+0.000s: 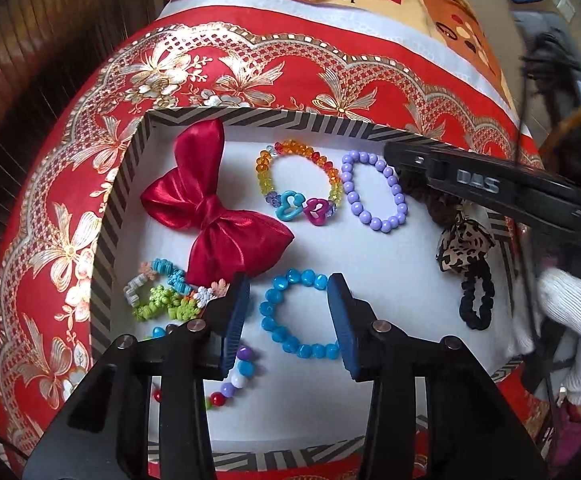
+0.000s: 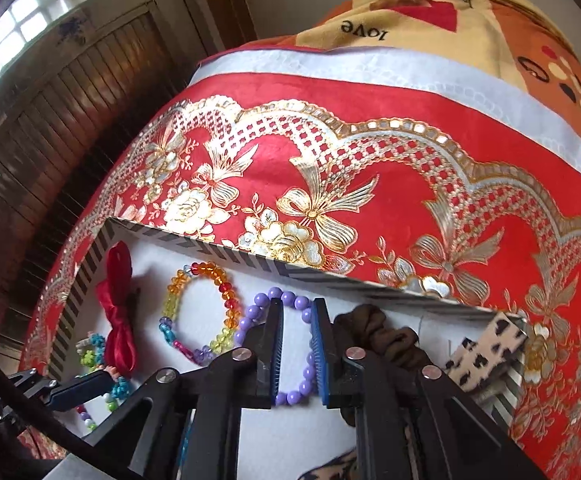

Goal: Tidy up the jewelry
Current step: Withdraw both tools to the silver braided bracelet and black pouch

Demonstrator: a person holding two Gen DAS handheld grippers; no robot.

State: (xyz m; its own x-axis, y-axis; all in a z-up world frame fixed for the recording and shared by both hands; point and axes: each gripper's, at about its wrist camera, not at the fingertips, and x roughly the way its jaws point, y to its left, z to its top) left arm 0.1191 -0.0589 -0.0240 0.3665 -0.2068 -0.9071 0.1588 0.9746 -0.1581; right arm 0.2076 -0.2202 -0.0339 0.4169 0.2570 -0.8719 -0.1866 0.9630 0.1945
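Jewelry lies spread in a white-floored box (image 1: 128, 184) with striped walls. The left gripper (image 1: 288, 312) stands wide and released over a blue bead bracelet (image 1: 290, 316) lying flat beside a red satin bow (image 1: 214, 208). The right gripper (image 2: 295, 344) straddles one side of a purple bead bracelet (image 2: 246, 326); its pads seem just clear of the beads, though the view is tight.

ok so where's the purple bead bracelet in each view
Left wrist: purple bead bracelet lies upper centre-right in the box, just left of the right gripper's dark body.
Right wrist: purple bead bracelet sits bottom centre, between the right gripper fingers.
Shared landmark: rainbow crystal bracelet, right beside it.
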